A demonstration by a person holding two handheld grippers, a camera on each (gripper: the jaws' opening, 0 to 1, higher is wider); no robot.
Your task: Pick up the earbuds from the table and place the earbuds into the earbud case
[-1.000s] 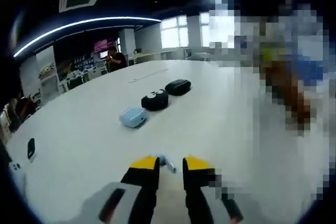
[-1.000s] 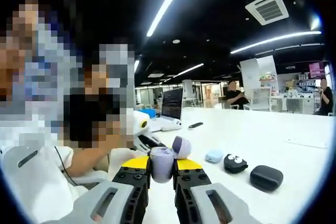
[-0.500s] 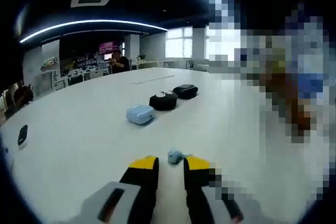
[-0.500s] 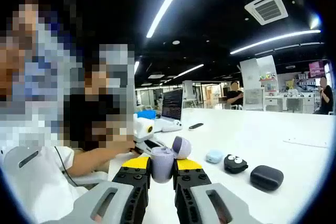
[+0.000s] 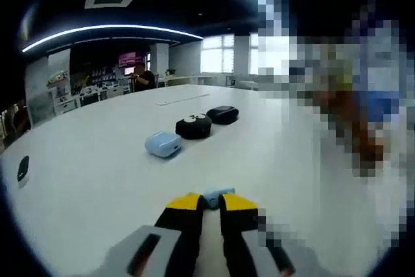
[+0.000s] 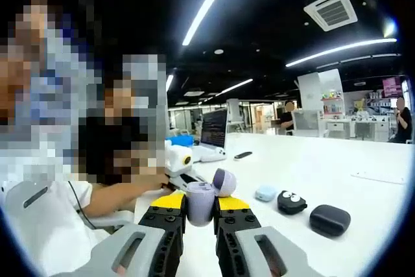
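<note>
both grippers gripping: left gripper (image 5: 211, 203) pinching light, slippery earbud (image 5: 217, 194) beside its fingers; right gripper (image 6: 199, 203) clamping open earbud case (image 6: 202, 200).

Right gripper (image 6: 199, 204) jaws clamping open purple earbud case (image 6: 205, 198), above white table (image 6: 324, 173)

text: none legible | pink wall sign (image 5: 130, 58): too blurred to read

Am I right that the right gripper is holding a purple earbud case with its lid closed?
Not quite: the right gripper is holding the purple earbud case, but its lid is flipped open, as the right gripper view shows.
</note>
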